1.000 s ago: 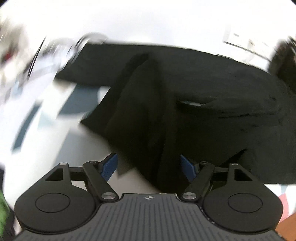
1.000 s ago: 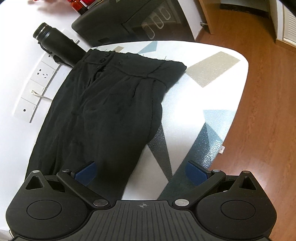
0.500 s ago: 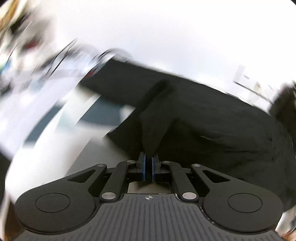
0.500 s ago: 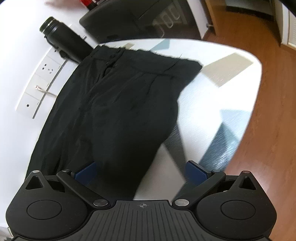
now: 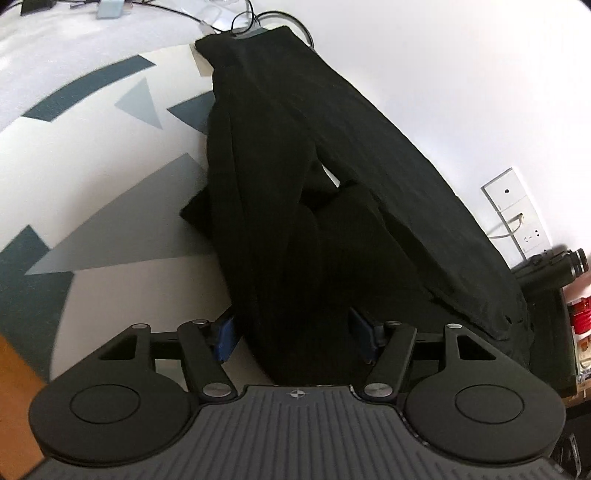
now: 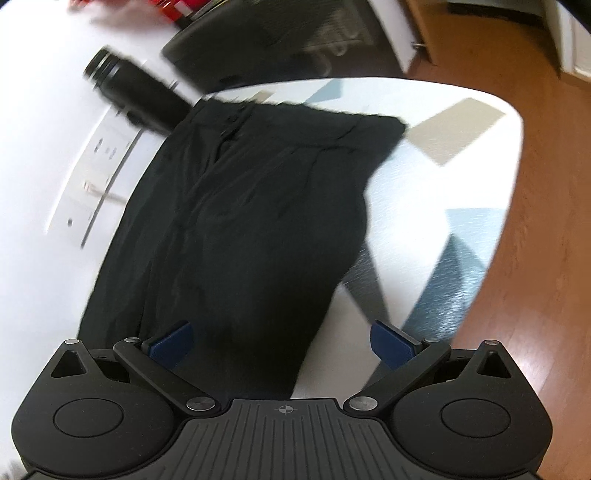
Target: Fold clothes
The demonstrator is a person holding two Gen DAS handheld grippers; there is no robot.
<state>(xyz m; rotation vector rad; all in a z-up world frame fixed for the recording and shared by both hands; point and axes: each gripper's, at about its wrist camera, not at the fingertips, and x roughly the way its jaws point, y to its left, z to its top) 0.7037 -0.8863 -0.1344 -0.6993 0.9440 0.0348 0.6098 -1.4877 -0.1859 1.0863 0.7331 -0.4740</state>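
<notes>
**Black trousers lie along the desk's wall edge, both grippers open**

The black trousers (image 5: 332, 206) lie stretched along the wall-side edge of the desk (image 5: 110, 177). In your left wrist view, one leg is folded over toward the desk's middle, and a bunched ridge of cloth runs down between the blue pads (image 5: 224, 338) of your left gripper (image 5: 293, 338). Its jaws stand apart on either side of that ridge, where half a second ago they were pinched shut. Your right gripper (image 6: 282, 345) is spread wide, as it was before, hovering over the trouser leg near the desk's front edge.

Only the right view shows the waistband with its buttons (image 6: 236, 114) at the far end of the desk, next to a black bottle (image 6: 136, 92); this view is blurred. Only the left view shows the leg hems at the opposite end, beside some cables (image 5: 251, 18). Both views show the wall sockets (image 5: 517, 218).
</notes>
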